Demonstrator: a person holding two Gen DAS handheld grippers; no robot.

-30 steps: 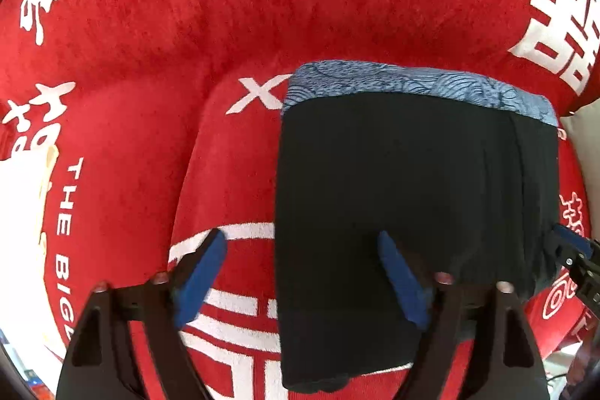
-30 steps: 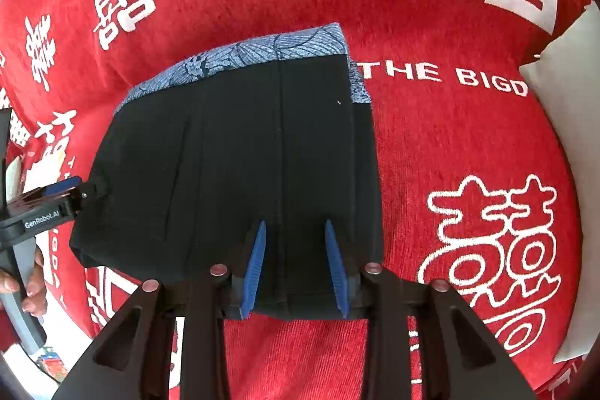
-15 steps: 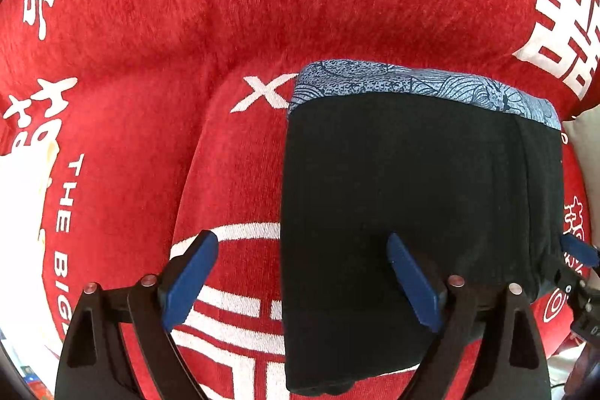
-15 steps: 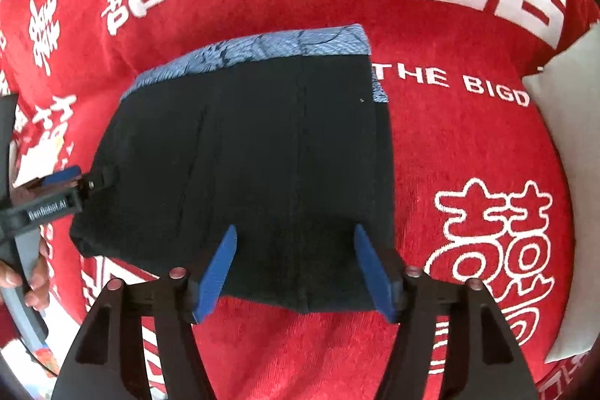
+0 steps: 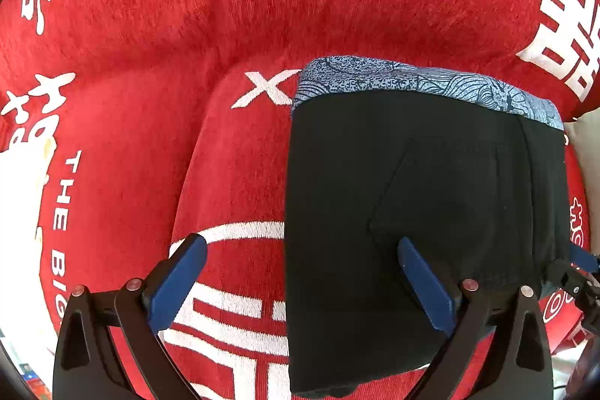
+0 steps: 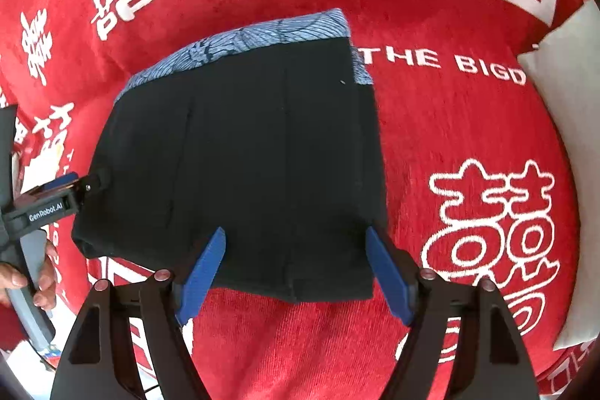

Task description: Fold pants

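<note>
Your folded black pants (image 5: 423,212), with a blue patterned waistband (image 5: 423,83) at the far edge, lie flat on the red blanket (image 5: 150,36). Your left gripper (image 5: 300,282) hovers low with its jaws spread wide over the pants' left edge, holding nothing; your right gripper (image 6: 294,274) sits likewise agape over the near hem. The blanket reads "THE BIGD" (image 6: 444,62) among white Chinese characters, and the left tool says "GenRobot.AI" (image 6: 47,212).

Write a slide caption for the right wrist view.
Open right gripper above the near edge of folded black pants with a blue patterned waistband, lying on a red blanket with white lettering.
</note>
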